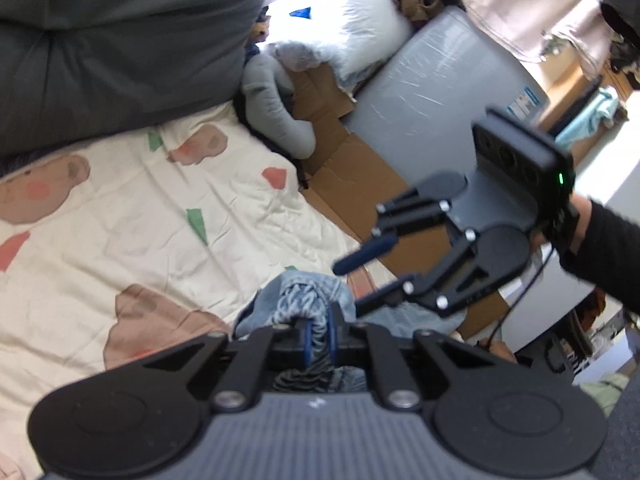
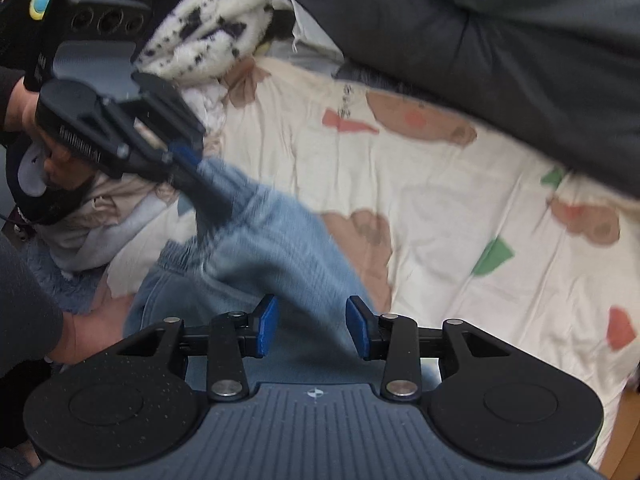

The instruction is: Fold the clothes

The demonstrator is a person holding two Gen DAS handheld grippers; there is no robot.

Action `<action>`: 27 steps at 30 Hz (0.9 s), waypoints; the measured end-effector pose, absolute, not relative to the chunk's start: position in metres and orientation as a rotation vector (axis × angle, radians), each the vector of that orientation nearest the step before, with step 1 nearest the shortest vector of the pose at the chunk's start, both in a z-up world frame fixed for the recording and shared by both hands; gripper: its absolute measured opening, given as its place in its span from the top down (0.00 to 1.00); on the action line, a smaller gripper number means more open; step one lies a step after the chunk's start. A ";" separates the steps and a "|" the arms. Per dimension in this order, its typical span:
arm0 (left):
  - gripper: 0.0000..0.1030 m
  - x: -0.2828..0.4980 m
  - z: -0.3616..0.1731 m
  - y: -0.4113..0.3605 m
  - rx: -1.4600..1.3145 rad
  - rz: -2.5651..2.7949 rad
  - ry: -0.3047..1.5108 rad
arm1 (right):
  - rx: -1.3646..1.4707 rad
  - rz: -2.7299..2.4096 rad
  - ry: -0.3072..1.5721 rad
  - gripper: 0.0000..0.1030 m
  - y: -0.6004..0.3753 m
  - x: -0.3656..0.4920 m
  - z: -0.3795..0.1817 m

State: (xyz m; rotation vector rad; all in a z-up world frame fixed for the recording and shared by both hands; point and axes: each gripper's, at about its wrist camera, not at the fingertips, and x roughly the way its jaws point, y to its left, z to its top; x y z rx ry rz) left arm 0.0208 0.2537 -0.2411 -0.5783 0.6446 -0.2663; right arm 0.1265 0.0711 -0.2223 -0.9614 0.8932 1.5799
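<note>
Denim jeans (image 2: pixel 256 240) bunched on bed sheet (image 2: pixel 440 200), fabric clamped in left gripper (image 1: pixel 318 340) at 6 o'clock; right gripper (image 2: pixel 312 328) spread apart, empty, above jeans.

The left gripper (image 1: pixel 318 338) is seen closed, its two blue pads (image 1: pixel 306 342) pressed near together with a bunched fold of cloth pinched between them; in the right wrist view the same gripper (image 2: pixel 208 184) is seen reaching in from the upper left, tilted downward, gripped by a hand (image 2: pixel 18 108) at its handle. The right gripper (image 2: pixel 312 330) is held with its jaws spread wide and nothing between its pads (image 2: pixel 267 326). In the left wrist view it (image 1: pixel 362 276) is seen entering from the right, fingers parted, carried by a hand (image 1: pixel 576 224) in a dark sleeve (image 1: pixel 608 256).
</note>
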 end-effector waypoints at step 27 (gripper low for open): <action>0.93 0.013 -0.224 0.240 -0.449 -0.289 0.634 | -1.259 1.797 0.751 0.61 0.104 0.089 -0.224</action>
